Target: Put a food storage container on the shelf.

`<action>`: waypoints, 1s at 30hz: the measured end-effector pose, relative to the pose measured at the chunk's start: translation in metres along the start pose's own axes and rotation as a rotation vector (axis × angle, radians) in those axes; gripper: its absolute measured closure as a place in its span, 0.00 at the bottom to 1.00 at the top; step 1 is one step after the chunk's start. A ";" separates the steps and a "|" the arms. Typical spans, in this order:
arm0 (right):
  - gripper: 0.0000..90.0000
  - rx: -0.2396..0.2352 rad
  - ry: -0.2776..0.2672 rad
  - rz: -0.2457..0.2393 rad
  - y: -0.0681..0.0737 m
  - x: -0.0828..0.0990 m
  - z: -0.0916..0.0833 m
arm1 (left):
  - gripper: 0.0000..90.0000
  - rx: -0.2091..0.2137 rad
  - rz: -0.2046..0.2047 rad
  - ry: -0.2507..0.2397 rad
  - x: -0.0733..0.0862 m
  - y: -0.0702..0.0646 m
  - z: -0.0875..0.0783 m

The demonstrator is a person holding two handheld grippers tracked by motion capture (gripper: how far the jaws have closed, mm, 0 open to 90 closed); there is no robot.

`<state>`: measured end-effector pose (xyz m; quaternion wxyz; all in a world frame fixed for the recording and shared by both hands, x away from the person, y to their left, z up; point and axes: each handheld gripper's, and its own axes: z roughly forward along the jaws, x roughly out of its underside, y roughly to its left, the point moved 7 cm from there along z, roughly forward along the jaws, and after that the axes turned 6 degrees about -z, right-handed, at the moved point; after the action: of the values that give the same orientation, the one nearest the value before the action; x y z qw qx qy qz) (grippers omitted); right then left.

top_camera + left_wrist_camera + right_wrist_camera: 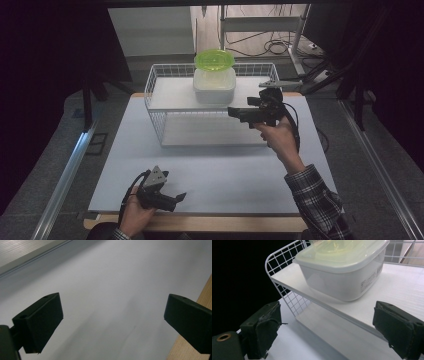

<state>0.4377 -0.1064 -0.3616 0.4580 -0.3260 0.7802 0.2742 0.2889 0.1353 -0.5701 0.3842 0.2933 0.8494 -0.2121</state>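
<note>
— So where is the right gripper (pixel 239 113) just now?

— Raised off the table, at the front right corner of the wire rack (pixel 161 90), jaws spread wide with nothing between them. Its own camera looks between them at the white box (pixel 344 272) on the rack's upper shelf (pixel 402 287).

— Touching the box?

— No, apart from it. The shelf's front edge runs between the jaws and the box.

— And the box itself?

— It sits toward the back of the upper shelf, a little right of middle, with a pale lid on. A green bowl (pixel 214 59) rests on that lid.

— What hems it in?

— The rack's wire rim runs round the shelf at the left end and along the back. To the box's left and right the shelf is bare. Below it, the lower shelf (pixel 210 131) lies open to the front.

— The left gripper (pixel 177 199)?

— Low at the front edge of the table (pixel 250 175), well apart from the rack, held in the person's left hand (pixel 135 212). Its jaws also stand wide open over the plain white top, gripping nothing, with the wooden edge just beside one jaw.

— Anything beyond the table?

— Cables on the floor behind the rack, and a metal rail along each side.
</note>
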 end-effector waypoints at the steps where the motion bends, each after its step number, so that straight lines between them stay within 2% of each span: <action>1: 0.09 0.001 -0.001 -0.004 0.000 0.001 0.000 | 0.02 0.000 0.000 0.000 0.000 0.000 0.000; 17: 0.08 0.008 0.011 -0.049 0.010 0.028 0.001 | 0.02 0.003 -0.003 0.006 0.000 -0.001 0.000; 30: 0.05 0.029 0.062 -0.085 0.006 0.069 0.005 | 0.02 0.001 0.001 0.013 0.001 -0.001 0.001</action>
<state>0.4107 -0.1169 -0.4243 0.4495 -0.3606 0.7834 0.2330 0.2880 0.1342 -0.5712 0.3785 0.2956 0.8515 -0.2105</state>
